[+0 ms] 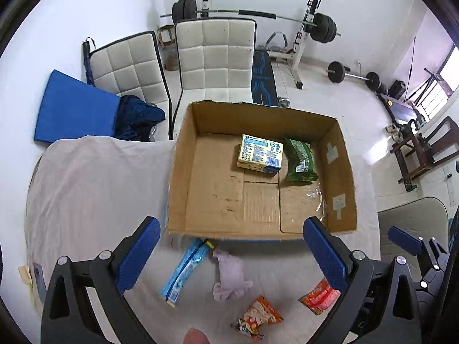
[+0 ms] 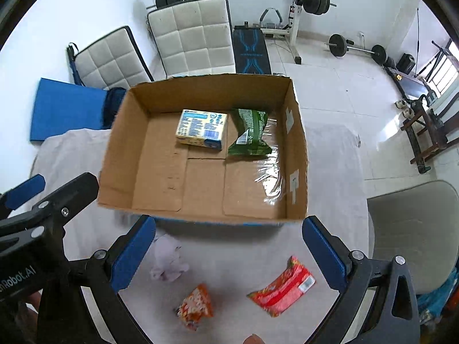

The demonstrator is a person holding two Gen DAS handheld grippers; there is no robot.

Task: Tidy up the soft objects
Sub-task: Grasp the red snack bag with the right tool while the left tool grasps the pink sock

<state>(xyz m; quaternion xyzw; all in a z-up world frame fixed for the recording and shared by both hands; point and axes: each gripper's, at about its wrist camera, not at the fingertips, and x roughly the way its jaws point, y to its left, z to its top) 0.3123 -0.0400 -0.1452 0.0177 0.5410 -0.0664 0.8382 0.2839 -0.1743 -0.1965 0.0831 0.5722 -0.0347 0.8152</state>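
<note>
An open cardboard box (image 1: 183, 172) (image 2: 120, 149) stands on a cloth-covered table. Inside lie a yellow carton (image 1: 260, 154) (image 2: 202, 129) and a green packet (image 1: 301, 160) (image 2: 249, 134). In front of the box lie a blue pouch (image 1: 185, 271), a lilac soft cloth (image 1: 231, 275) (image 2: 166, 261), an orange snack packet (image 1: 259, 316) (image 2: 195, 305) and a red packet (image 1: 318, 296) (image 2: 282, 285). My left gripper (image 1: 232, 255) is open above the lilac cloth and holds nothing. My right gripper (image 2: 228, 253) is open above the orange and red packets and holds nothing.
Two white padded chairs (image 1: 215, 57) stand behind the table, with a blue mat (image 1: 74, 109) at the left. Weight bench and barbells (image 1: 315, 25) stand at the far wall. A grey chair (image 2: 413, 229) is at the table's right edge.
</note>
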